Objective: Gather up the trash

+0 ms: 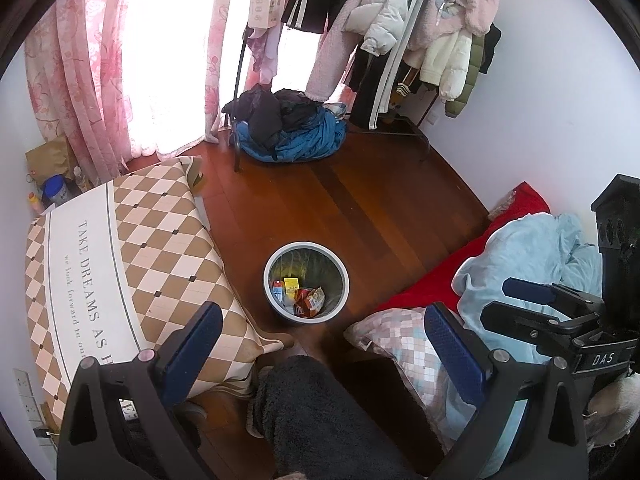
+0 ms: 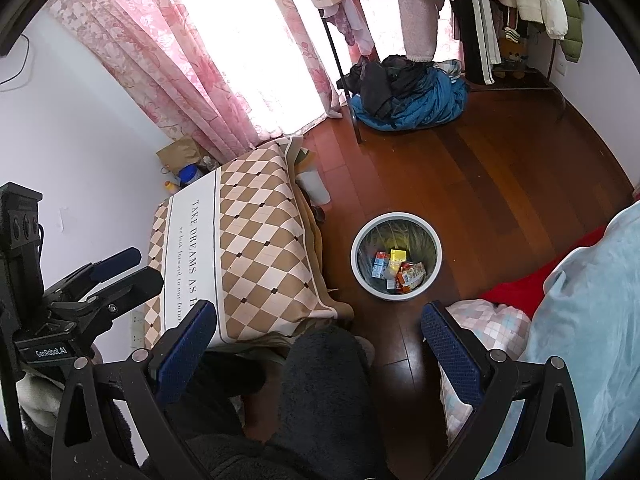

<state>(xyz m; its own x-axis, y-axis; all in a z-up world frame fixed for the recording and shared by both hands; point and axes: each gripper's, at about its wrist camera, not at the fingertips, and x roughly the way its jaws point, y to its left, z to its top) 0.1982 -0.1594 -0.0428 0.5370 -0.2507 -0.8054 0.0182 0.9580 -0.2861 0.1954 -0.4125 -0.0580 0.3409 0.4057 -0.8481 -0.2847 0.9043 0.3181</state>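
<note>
A round grey-white waste bin (image 1: 267, 280) stands on the wooden floor, also in the right wrist view (image 2: 356, 264). Inside lie a yellow box (image 1: 291, 283), a blue carton (image 2: 380, 264) and an orange snack wrapper (image 1: 310, 299). My left gripper (image 1: 324, 332) is open and empty, held above and in front of the bin. My right gripper (image 2: 318, 330) is open and empty, also above the bin's near side. The right gripper shows at the left wrist view's right edge (image 1: 532, 300), and the left gripper at the right wrist view's left edge (image 2: 124, 268).
A table with a checked cloth (image 1: 120, 264) stands left of the bin. A bed with red sheet, blue blanket (image 1: 528, 256) and checked pillow (image 1: 404, 344) lies right. A clothes rack (image 1: 360, 40) and blue clothes pile (image 1: 296, 132) stand by the pink curtain. A dark fuzzy leg (image 1: 320, 412) is below.
</note>
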